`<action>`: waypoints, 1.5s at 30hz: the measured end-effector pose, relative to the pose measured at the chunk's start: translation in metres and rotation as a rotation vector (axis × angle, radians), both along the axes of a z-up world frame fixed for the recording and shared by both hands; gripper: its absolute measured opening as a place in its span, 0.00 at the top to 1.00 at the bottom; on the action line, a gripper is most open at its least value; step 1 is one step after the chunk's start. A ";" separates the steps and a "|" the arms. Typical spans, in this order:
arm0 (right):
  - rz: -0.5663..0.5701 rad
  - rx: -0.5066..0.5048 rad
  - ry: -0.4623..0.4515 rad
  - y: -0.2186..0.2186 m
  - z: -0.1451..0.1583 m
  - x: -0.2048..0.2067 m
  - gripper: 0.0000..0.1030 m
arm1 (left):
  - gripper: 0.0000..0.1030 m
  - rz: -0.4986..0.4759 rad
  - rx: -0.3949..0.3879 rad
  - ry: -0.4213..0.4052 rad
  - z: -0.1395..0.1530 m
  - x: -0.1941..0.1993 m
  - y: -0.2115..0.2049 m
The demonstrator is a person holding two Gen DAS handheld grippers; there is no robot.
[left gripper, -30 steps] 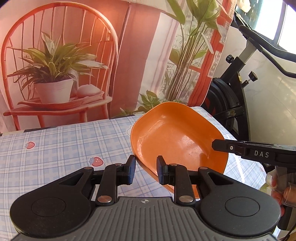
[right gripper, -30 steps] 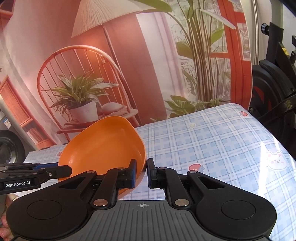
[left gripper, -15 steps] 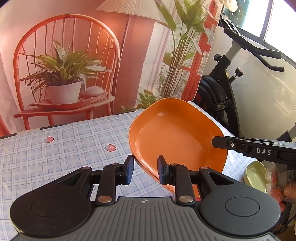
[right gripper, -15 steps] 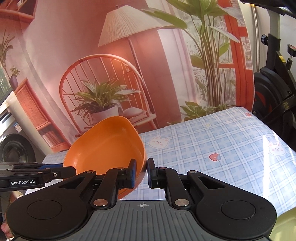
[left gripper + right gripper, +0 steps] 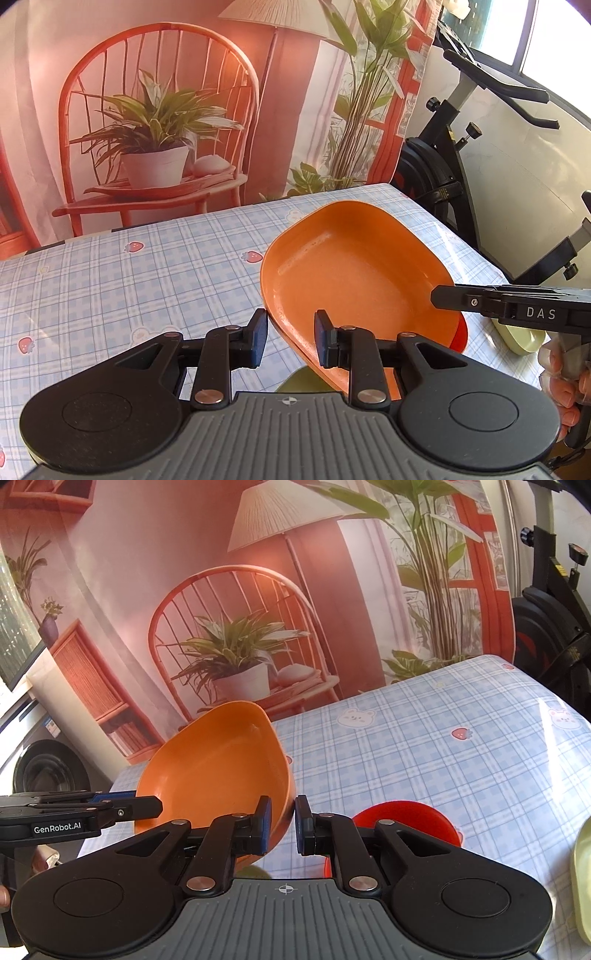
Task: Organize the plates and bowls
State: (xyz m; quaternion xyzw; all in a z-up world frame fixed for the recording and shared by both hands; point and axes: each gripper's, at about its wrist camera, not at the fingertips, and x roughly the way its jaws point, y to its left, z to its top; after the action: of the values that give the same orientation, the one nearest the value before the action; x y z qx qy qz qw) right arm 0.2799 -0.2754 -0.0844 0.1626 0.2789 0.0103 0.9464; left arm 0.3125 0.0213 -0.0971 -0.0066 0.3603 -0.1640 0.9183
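Note:
An orange oval bowl (image 5: pixel 354 273) is held tilted above the checked tablecloth. My left gripper (image 5: pixel 288 336) is shut on its near-left rim, and my right gripper (image 5: pixel 282 825) is shut on its opposite rim; the bowl also shows in the right wrist view (image 5: pixel 214 768). A red bowl (image 5: pixel 402 823) stands on the table just under and beside the orange one. A pale green dish (image 5: pixel 521 338) lies at the right; its edge shows in the right wrist view (image 5: pixel 581 878). Another green piece (image 5: pixel 299 380) peeks from under the orange bowl.
The table (image 5: pixel 110 280) has a blue checked cloth with strawberry and bear prints. A printed backdrop (image 5: pixel 166 110) with a chair and plant hangs behind it. An exercise bike (image 5: pixel 454 155) stands off the table's right edge. A washing machine (image 5: pixel 40 771) is at the left.
Both grippers have carried the orange bowl down and toward the table's near side. The red bowl and the green dish have come into view below it.

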 end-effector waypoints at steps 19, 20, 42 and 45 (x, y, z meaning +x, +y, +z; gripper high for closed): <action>0.057 0.042 0.162 0.028 -0.064 -0.031 0.88 | 0.73 0.077 -0.023 0.121 -0.050 -0.032 0.021; 0.056 0.045 0.170 0.027 -0.067 -0.032 0.88 | 0.73 0.082 -0.023 0.127 -0.052 -0.034 0.021; 0.060 0.053 0.195 0.024 -0.085 -0.029 0.88 | 0.73 0.158 -0.021 0.179 -0.075 -0.046 0.020; 0.062 0.055 0.198 0.024 -0.086 -0.028 0.88 | 0.73 0.163 -0.024 0.183 -0.076 -0.045 0.021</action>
State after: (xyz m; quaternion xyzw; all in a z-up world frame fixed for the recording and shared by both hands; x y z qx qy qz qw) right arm 0.2515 -0.2517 -0.1703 0.1800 0.3757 0.0311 0.9085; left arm 0.2677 0.0418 -0.1729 -0.0618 0.4388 -0.0918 0.8917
